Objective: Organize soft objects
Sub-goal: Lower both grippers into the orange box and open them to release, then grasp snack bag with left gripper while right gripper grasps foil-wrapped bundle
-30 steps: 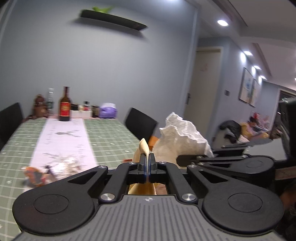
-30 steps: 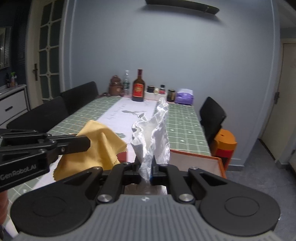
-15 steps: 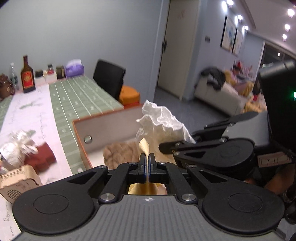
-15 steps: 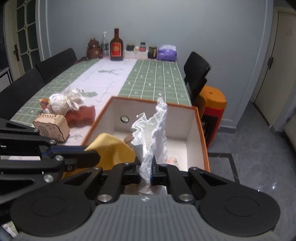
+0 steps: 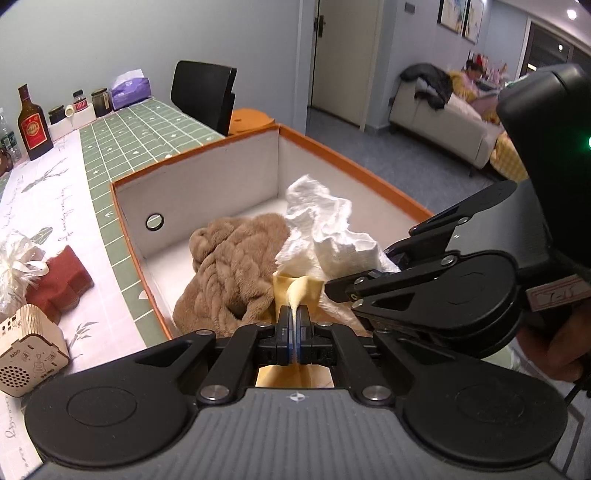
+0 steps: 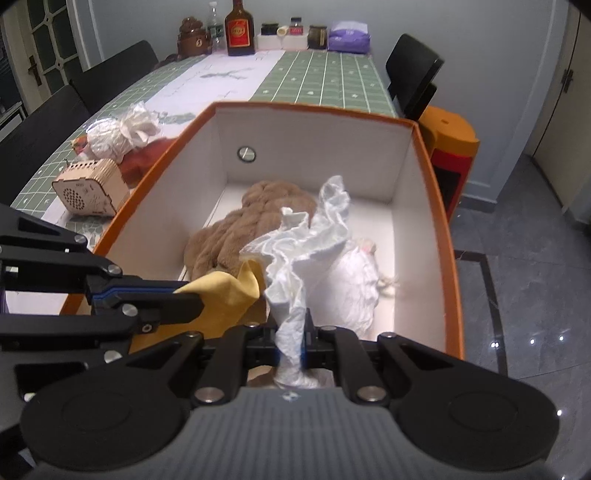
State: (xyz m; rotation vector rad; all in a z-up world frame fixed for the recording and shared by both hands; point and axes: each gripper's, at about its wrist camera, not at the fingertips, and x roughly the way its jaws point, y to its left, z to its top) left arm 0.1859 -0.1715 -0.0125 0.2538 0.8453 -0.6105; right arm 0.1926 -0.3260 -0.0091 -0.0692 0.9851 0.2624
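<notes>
My left gripper (image 5: 294,317) is shut on a yellow cloth (image 5: 300,290), also seen in the right wrist view (image 6: 225,295). My right gripper (image 6: 293,332) is shut on a crumpled white cloth (image 6: 306,251), which shows in the left wrist view (image 5: 328,229). Both hang over the near end of an orange-rimmed white box (image 6: 314,110). Inside the box lie a brown fuzzy cloth (image 5: 232,266) and a white cloth (image 6: 360,277). The right gripper (image 5: 354,291) sits just right of the left one.
Left of the box on the table are a dark red cloth (image 5: 59,277), a wrapped silvery bundle (image 6: 114,133) and a small wooden radio (image 6: 88,192). Bottles and jars (image 6: 240,29) stand at the far end. A black chair (image 6: 413,74) and orange stool (image 6: 448,133) stand to the right.
Both grippers have tilted down and moved forward over the box with their cloths. The view went from the far wall to the box's inside.
</notes>
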